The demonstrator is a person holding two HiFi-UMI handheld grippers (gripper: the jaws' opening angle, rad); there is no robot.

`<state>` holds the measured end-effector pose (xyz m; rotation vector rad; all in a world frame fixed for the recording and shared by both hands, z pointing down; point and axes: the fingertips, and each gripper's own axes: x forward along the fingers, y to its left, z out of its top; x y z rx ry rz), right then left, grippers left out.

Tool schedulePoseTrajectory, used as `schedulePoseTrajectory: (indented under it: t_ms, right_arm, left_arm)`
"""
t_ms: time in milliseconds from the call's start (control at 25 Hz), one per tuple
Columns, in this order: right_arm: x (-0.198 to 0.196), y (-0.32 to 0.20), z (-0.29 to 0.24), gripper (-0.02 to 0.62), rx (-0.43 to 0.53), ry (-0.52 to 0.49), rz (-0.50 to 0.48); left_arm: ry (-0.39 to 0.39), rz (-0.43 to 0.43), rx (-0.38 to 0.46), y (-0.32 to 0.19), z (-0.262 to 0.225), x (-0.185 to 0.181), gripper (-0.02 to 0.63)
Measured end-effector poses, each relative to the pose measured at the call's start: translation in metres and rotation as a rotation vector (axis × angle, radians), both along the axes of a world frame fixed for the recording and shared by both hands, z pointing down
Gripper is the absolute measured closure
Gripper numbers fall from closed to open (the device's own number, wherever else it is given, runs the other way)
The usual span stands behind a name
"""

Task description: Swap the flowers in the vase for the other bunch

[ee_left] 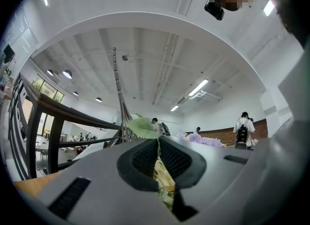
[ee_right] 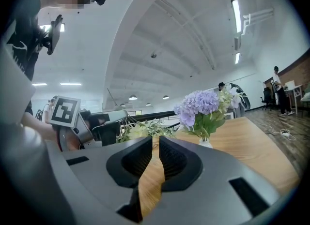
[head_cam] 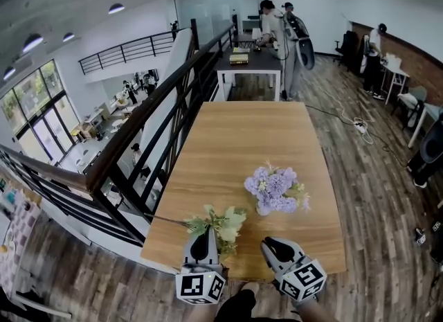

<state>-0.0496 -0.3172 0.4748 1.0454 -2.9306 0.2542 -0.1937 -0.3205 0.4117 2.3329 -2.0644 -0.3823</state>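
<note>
Step in hand, as I read it: the swap is only half set up. The purple flowers (head_cam: 273,183) are still in the small white vase (head_cam: 264,209), which stands on the wooden surface (head_cam: 228,147), while the replacement pale yellow-green bunch (head_cam: 225,225) is off to the vase's left and nearer the person, clamped in the left claw (head_cam: 201,239). In the left gripper view the pads are closed tight on leaf & blooms. The bunch lies about sideways, w/ blooms toward the vase and the bare stem running away from it past the surface's edge. The right claw (head_cam: 271,247) sits just short of the vase on the near side, pointing roughly level at it, jaws together w/ nothing btwn them. Next move prob. calls for the right claw to open, close on the purple stems just above the vase mouth, and lift straight up so the vase doesn't tip. Left claw waits, tilted slightly up.
</note>
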Motion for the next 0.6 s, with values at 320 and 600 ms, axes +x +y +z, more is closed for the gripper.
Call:
schedulePoseTrajectory:
  t_ms: [320,600]
  right_arm:
    - [0.017,0.022,-0.011,0.534,0.025,-0.006,0.021]
    - [0.030,0.053,-0.019,0.534,0.033,-0.014,0.034]
  left_arm:
    - [-0.001,0.031,0.003,0.023,-0.002,0.022,0.594]
    - [-0.005,0.045,0.005,0.058,-0.010,0.035,0.594]
